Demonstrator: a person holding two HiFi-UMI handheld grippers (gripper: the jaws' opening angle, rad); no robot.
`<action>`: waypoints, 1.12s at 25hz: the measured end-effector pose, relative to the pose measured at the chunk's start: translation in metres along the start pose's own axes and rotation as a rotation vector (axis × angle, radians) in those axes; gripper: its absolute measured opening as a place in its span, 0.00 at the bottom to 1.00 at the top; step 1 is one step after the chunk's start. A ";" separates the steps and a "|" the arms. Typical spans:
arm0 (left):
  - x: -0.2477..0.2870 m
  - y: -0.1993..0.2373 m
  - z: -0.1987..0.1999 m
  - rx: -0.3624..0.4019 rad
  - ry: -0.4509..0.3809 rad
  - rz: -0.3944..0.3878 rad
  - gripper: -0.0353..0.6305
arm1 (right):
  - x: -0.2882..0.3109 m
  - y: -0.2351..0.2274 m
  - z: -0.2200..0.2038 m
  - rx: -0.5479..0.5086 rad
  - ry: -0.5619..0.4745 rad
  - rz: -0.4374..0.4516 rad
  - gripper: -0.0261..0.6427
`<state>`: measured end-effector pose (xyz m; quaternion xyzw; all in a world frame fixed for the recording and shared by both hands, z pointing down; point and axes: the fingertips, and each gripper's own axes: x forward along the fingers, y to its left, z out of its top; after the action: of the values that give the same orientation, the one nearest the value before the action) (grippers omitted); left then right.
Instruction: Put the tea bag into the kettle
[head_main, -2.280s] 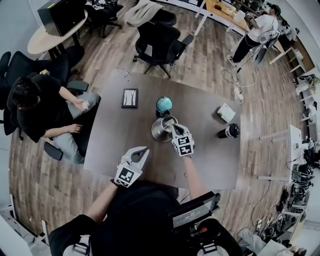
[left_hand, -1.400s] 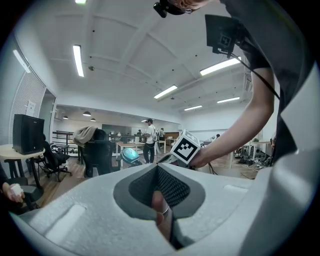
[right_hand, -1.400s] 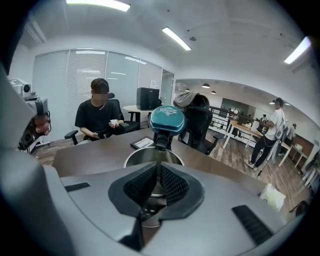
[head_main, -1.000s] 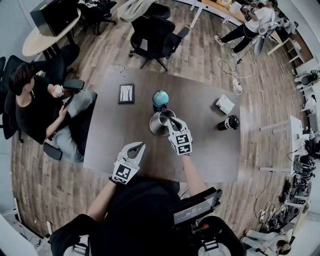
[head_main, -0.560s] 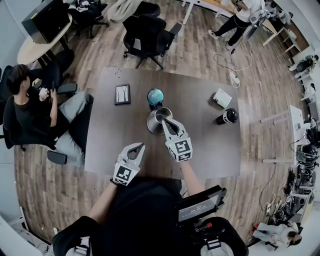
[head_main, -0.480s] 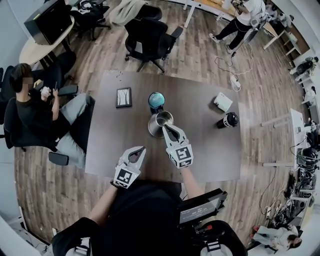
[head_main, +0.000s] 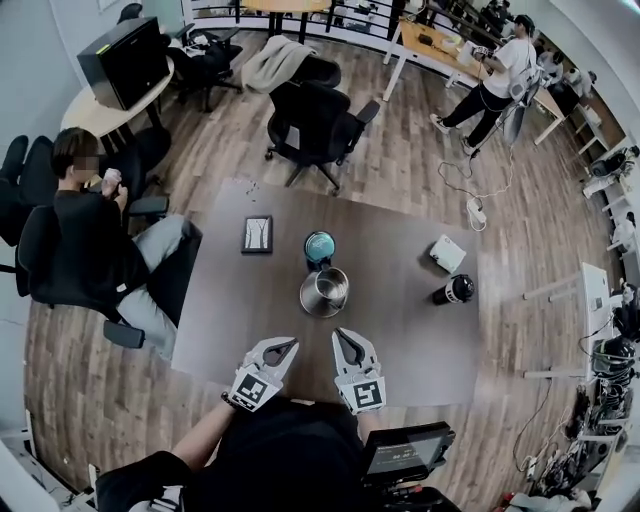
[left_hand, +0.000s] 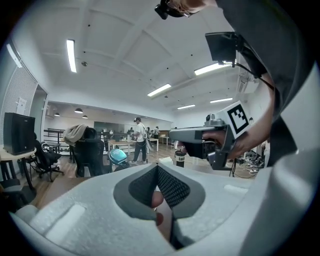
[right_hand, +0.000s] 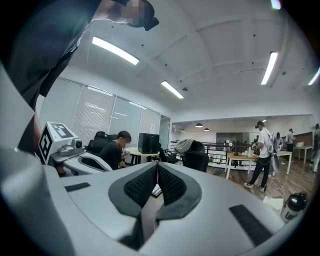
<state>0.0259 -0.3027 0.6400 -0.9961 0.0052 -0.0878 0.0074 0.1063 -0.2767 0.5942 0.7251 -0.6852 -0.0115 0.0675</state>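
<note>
Head view: at the far left a seated person in a black top (head_main: 88, 235) sits beside the dark grey tabletop (head_main: 400, 330). On the tabletop, a small black-framed picture (head_main: 258, 235) lies flat towards the left.

The left gripper (head_main: 287, 343) hovers over the near edge. In the left gripper view its fingers (left_hand: 170, 187) meet at the tips, with only a narrow slit below. A pinkish blur shows through that slit, too unclear to name.

The shiny round metal kettle (head_main: 324, 291) stands upright farther out on the tabletop. It is well apart from both pairs of fingers, roughly between their lines, with its mouth open upward. Just behind it, touching or nearly so, is a teal globe-shaped object (head_main: 320, 246).

The tea bag cannot be made out in any view. The kettle's mouth is too small to see into, and neither gripper visibly holds it.

The right gripper (head_main: 342, 335) hovers beside the left one. In the right gripper view its fingers (right_hand: 172, 186) are closed tip to tip on nothing.

Farther right lie a white box (head_main: 449, 253) and a black cylindrical bottle (head_main: 455, 290).
</note>
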 end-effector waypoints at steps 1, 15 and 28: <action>0.000 -0.003 0.001 0.005 0.005 -0.005 0.04 | -0.006 0.002 0.000 0.013 0.002 -0.006 0.06; 0.025 -0.049 0.036 0.049 0.015 0.062 0.04 | -0.055 -0.006 0.004 0.100 -0.052 0.086 0.06; 0.044 -0.161 0.020 0.029 0.138 0.142 0.04 | -0.152 -0.044 -0.027 0.128 -0.068 0.146 0.06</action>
<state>0.0747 -0.1424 0.6305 -0.9846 0.0749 -0.1553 0.0276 0.1434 -0.1213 0.6048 0.6751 -0.7376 0.0125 -0.0015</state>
